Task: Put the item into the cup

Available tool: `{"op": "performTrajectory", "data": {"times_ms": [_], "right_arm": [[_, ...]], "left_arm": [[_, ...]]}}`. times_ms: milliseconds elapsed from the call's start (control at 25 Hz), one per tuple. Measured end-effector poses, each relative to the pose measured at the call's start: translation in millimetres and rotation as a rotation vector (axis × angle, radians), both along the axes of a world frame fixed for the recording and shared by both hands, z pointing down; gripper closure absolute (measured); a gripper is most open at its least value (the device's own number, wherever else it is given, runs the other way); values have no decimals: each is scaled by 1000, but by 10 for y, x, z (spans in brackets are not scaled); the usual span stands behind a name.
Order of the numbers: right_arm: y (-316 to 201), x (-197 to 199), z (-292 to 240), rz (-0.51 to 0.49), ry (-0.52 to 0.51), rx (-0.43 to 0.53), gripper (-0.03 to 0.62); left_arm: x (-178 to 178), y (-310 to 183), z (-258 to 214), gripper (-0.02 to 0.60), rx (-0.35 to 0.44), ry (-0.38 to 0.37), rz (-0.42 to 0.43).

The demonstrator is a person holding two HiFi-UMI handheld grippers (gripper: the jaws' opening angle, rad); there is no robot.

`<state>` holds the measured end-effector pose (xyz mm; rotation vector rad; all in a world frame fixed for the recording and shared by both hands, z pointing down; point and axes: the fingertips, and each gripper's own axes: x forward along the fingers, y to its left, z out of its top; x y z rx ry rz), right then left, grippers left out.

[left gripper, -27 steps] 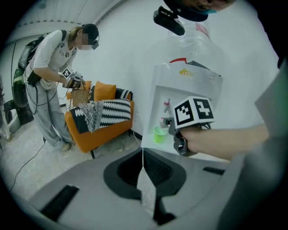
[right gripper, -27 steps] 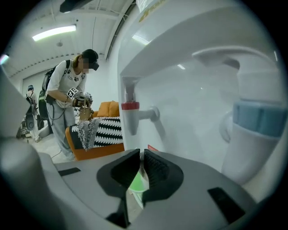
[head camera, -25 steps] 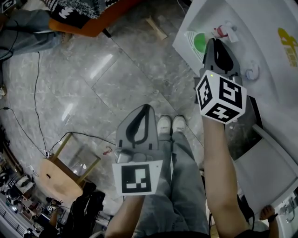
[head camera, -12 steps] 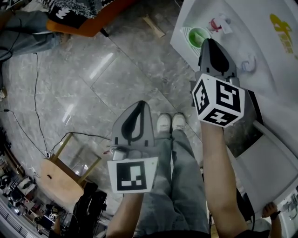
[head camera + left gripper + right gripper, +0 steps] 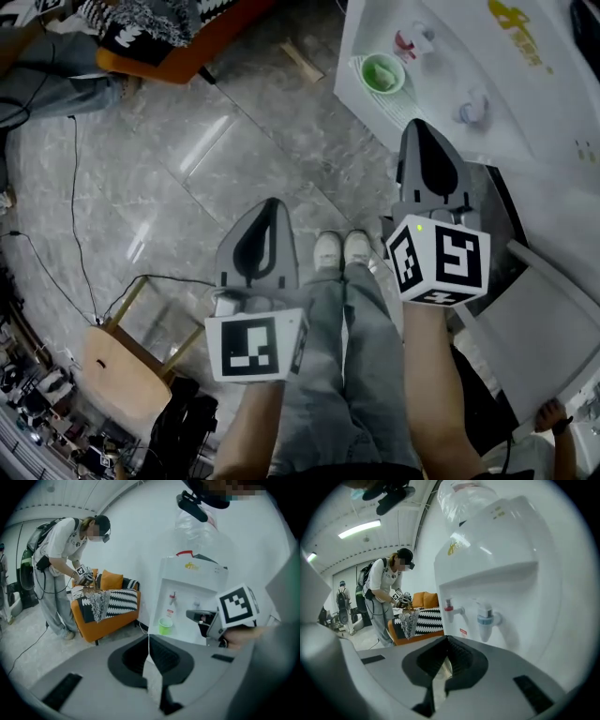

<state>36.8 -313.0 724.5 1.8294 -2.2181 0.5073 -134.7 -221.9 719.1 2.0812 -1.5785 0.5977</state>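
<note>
I am holding both grippers out over the grey marble floor (image 5: 187, 141), in front of the white water dispenser (image 5: 506, 75). The left gripper (image 5: 270, 202) is keeping its jaws pressed together tip to tip, and the right gripper (image 5: 420, 125) is closing its jaws the same way, gripping nothing. The light green plastic cup (image 5: 382, 73) is sitting upright on the dispenser's drip tray, near its left edge, under the red-topped tap (image 5: 408, 42). The right gripper is pointing close to the dispenser's front edge, and the left is hanging well apart from it.
</note>
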Motion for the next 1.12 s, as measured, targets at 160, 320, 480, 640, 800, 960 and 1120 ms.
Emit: {"op": "performTrajectory", "data": {"times_ms": [160,320,480,640,800,960,1120], "right_arm": [[180,-19,-266,-58,11,33,583],[324,8,-587,-92,30,72,584],[619,6,-842,-124,27,60,583],[882,30,-1244,-133,30,72,583],[984,225,-1629,-92,33,81,583],[1057,440,-2086,-37,9,76,583],[1096,549,-2557,-16,-20,114,583]], "left_arm": [[103,23,-173,568,25,10,14],[233,8,-356,568,60,30,14],[521,89,-661,568,100,74,57],[802,192,-999,568,105,94,97],[1061,189,-1431,568,148,81,133],[1203,218,-1906,568,182,90,130],[1325,188,-2388,568,224,121,108]]}}
